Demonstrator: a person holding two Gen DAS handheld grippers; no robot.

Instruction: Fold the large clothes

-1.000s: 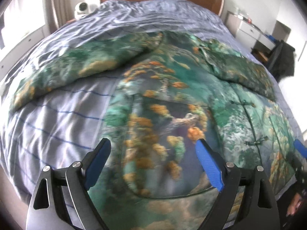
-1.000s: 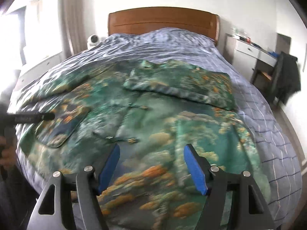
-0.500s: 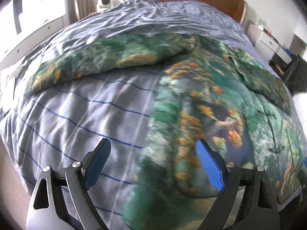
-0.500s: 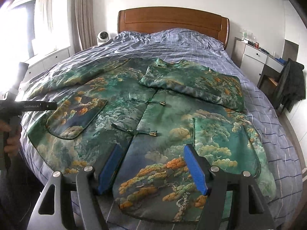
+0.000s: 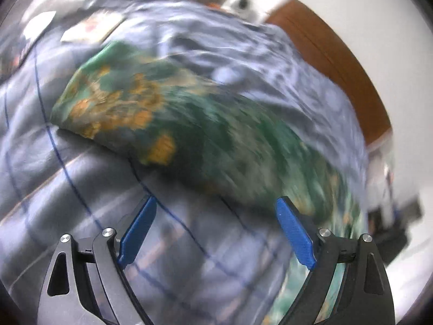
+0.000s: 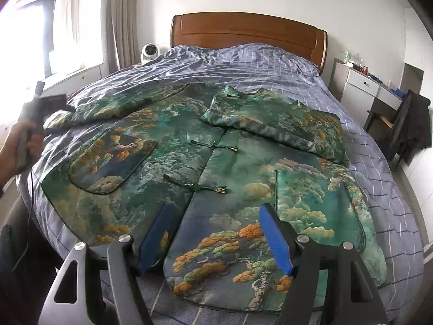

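Nearest you, your right claw (image 6: pixel 216 235) hangs over the lower hem of the green brocade jacket printed with orange pines and clouds (image 6: pixel 216 168), blue pads apart, nothing pinched between them; the jacket lies face up and spread flat on the bed with the blue-grey checked cover (image 6: pixel 379 178), its front closed by knotted cord fasteners (image 6: pixel 213 146); the sleeve on the right of that view (image 6: pixel 276 124) is already laid across the chest, so one side of the fold looks done.

Further off, at the left edge, your left hand (image 6: pixel 24 146) carries the other claw toward the sleeve that is not yet folded (image 6: pixel 113 108); in the blurred left wrist view your left claw (image 5: pixel 216 233) stands wide apart and empty over bare cover, the sleeve's cuff end (image 5: pixel 108 108) lying just beyond the pads.

So the step in hand is, I judge, the reach for that second sleeve; next you need to settle the claw, pinch near the cuff, and carry it across the chest; beyond it all stands the brown wooden headboard (image 6: pixel 243 29).
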